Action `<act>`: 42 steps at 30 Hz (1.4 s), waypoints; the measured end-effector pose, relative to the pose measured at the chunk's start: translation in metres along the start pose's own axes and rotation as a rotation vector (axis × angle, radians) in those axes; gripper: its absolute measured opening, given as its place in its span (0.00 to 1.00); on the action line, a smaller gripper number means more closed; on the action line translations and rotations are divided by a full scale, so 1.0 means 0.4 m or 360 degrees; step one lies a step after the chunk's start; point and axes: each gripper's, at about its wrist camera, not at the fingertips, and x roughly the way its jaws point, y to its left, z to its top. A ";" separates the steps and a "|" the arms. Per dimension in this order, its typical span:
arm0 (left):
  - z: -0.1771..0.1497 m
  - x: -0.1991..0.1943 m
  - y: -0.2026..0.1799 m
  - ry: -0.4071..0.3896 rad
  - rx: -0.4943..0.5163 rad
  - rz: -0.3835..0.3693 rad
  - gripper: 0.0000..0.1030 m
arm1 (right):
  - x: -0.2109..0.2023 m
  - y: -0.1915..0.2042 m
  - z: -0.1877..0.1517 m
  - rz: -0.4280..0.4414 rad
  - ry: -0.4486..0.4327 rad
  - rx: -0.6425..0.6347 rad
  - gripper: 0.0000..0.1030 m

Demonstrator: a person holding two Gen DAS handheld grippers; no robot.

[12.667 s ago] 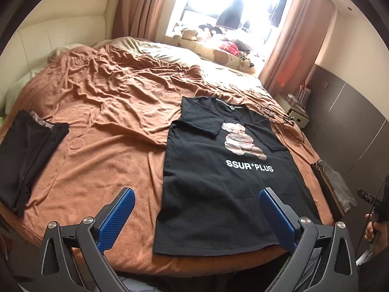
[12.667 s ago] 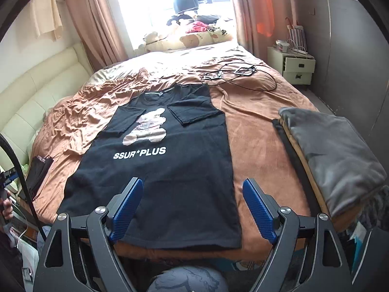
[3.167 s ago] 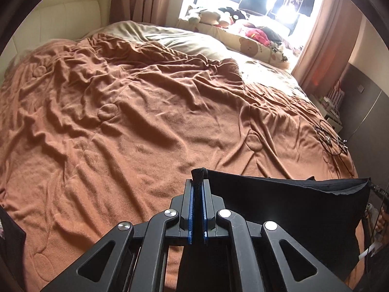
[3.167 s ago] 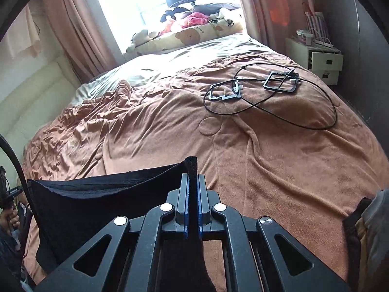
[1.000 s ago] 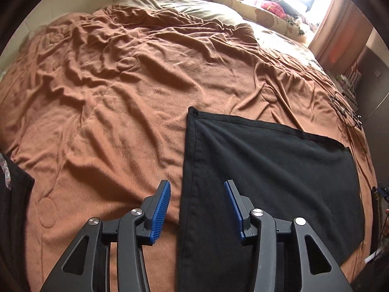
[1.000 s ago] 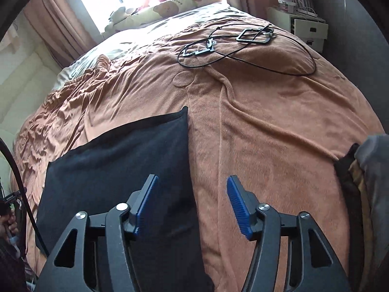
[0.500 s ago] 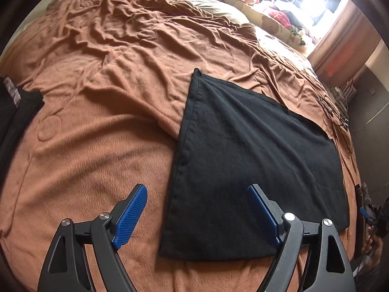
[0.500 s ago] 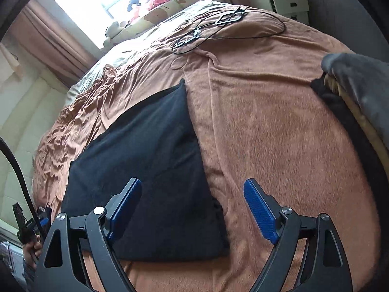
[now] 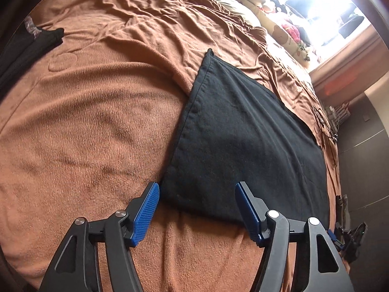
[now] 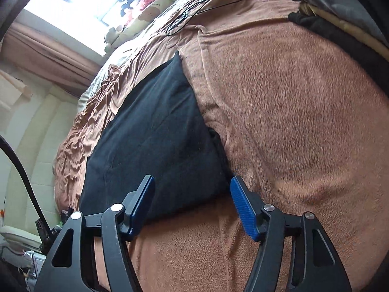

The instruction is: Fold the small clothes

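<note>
A black T-shirt [image 9: 245, 141], folded in half into a flat rectangle with its print hidden, lies on the brown blanket [image 9: 92, 131]. My left gripper [image 9: 197, 192] hovers over the shirt's near left corner, its jaws closing, blue pads straddling that corner without pressing it. In the right wrist view the same black T-shirt [image 10: 155, 141] fills the left middle. My right gripper [image 10: 192, 185] is at its near right corner, jaws closing too, with the folded edge between the pads and no grip on it.
Another folded black garment [image 9: 22, 48] lies at the bed's far left. A stack of folded grey, tan and black clothes [image 10: 340, 22] sits on the right side. Black cables [image 10: 194, 4] lie near the pillows [image 9: 279, 24] by the window.
Both grippers have dropped closer to the shirt's near corners and rolled. Their jaws widened, then narrowed again. The shirt lies still on the blanket.
</note>
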 end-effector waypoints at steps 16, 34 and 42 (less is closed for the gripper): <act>-0.057 0.063 0.050 0.0061 -0.0287 -0.0140 0.53 | 0.074 -0.041 -0.012 0.0124 -0.0009 0.0207 0.42; -0.043 0.065 0.106 -0.0173 -0.0474 -0.0046 0.09 | 0.064 -0.058 -0.041 0.0104 -0.0154 0.0279 0.03; -0.003 -0.018 0.076 -0.0287 -0.0369 -0.0049 0.06 | 0.014 -0.001 -0.056 0.0124 -0.0209 0.0185 0.02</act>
